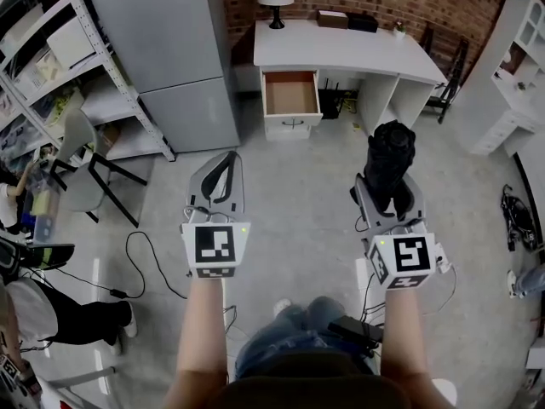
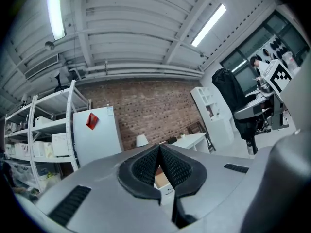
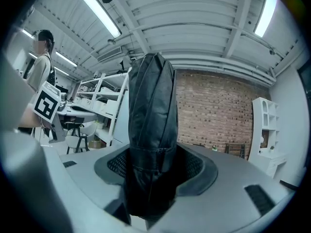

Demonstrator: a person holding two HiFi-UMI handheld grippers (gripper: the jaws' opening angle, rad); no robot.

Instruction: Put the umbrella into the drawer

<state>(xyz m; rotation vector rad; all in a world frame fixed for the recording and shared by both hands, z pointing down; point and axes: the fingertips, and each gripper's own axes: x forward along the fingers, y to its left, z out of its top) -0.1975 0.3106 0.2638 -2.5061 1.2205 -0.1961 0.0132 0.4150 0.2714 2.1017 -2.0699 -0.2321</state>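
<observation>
The umbrella (image 1: 390,164) is picked up but not yet delivered. The drawer (image 1: 290,92) stands pulled open and looks empty, under the white surface (image 1: 341,51) by the brick wall. It is well apart from both grippers, with bare floor (image 1: 298,220) between. What is left, as I judge it, is the carry across to the drawer, lowering the umbrella in, and letting go.

The right gripper (image 1: 387,196) has its jaws clamped on the folded black umbrella. The bundle stands upright between the pads, gripped near its lower end, and most of its length rises above them. The left gripper (image 1: 220,175) carries nothing. Its jaws are closed pad to pad, and a sliver of the drawer shows beyond them.
</observation>
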